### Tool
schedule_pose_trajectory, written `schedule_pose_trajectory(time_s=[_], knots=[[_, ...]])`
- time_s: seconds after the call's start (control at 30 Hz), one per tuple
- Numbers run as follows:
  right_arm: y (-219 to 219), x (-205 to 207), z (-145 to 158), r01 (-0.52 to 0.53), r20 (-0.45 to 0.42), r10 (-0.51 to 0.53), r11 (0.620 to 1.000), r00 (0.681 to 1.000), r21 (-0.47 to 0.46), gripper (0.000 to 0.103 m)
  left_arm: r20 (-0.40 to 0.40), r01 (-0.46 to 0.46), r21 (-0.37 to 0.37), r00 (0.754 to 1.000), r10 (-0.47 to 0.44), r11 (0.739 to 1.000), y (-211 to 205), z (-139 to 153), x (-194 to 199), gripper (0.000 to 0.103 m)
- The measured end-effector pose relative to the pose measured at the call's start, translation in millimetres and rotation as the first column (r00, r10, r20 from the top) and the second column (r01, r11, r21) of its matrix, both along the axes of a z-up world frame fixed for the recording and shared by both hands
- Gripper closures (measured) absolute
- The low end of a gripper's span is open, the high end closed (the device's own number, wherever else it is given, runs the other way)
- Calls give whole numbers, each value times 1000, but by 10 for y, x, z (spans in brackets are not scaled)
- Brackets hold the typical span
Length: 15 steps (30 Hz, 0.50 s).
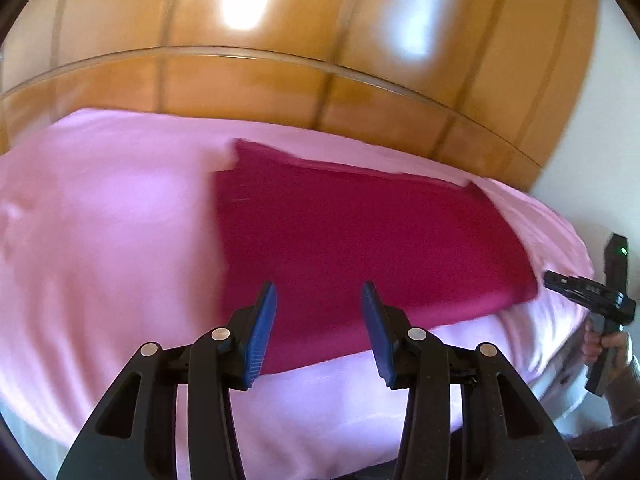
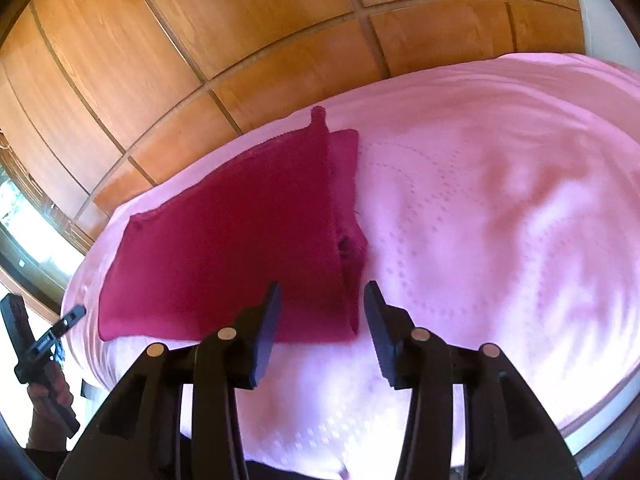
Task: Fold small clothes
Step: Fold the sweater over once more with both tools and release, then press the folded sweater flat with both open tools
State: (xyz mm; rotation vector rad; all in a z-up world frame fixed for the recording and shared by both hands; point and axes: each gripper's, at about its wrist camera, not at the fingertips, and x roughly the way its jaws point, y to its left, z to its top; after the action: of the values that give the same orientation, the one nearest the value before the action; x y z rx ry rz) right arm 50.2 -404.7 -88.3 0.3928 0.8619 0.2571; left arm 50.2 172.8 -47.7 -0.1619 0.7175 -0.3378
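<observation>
Magenta garment (image 1: pixel 360 248) lying flat on the pink bedspread (image 1: pixel 108 240), filling the centre and right of the left wrist view; in the right wrist view (image 2: pixel 224 248) sitting left of centre. Roughly rectangular outline, with a second layer showing along its right edge in the right wrist view and a small tab poking up at its far corner, so seemingly folded over at least once already. Layers not squared up: a narrow strip of the lower layer peeking out past the top one, with a puckered spot about halfway down that edge.

Left gripper (image 1: pixel 319 300) hovering low over the near edge of the garment, fingers (image 1: pixel 264 320) spread wide, nothing between them. Right gripper (image 2: pixel 320 300) likewise held above the near right corner of the cloth, fingers (image 2: pixel 268 320) wide apart and empty. No contact with the fabric visible from either.

Judged from the lie of the cloth: somewhere mid-task. Probably left to do: another fold to bring it down to a compact packet, plus tidying the offset edge. Motion blur in both views, so fine seams hard to read.

Wooden panelled wardrobe (image 2: pixel 200 40) beyond the bed in the upper part of both frames.
</observation>
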Motion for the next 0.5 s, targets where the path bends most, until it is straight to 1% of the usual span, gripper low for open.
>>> schedule_pose_trajectory(time_s=[0.1,0.13,0.17,0.2,0.27,0.3,0.37,0.4,0.43,0.5], knots=[[-2,-5,-71,-2,-21,2,1000,1000,10,60,-21,69,5,997,-69,998,-284,-81,113,59],[23,10,-99,-3,-28,3,1000,1000,-8,66,-29,95,15,995,-94,995,-386,-128,143,59],[57,24,-130,-7,-42,5,999,999,-36,94,-36,104,35,994,-103,994,-448,-166,159,59],[80,29,-161,-13,-58,9,998,998,-60,93,-58,100,72,994,-96,992,-510,-239,195,59],[60,-1,-166,-9,-55,5,996,998,-85,93,-112,101,88,990,-91,991,-545,-365,244,59],[52,-8,-180,-8,-57,2,994,998,-109,93,-136,86,84,988,-74,993,-526,-455,267,59],[42,25,-290,-13,-83,3,993,997,-119,91,-133,75,78,989,-64,994,-539,-482,247,59],[54,34,-322,-16,-83,5,992,997,-128,90,-130,73,87,990,-61,994,-559,-462,237,59],[65,35,-321,-16,-78,5,990,997,-143,88,-127,73,83,990,-62,994,-574,-421,226,59],[43,49,-285,-8,-87,-4,991,996,-136,80,-117,78,34,990,-74,996,-535,-352,209,58]])
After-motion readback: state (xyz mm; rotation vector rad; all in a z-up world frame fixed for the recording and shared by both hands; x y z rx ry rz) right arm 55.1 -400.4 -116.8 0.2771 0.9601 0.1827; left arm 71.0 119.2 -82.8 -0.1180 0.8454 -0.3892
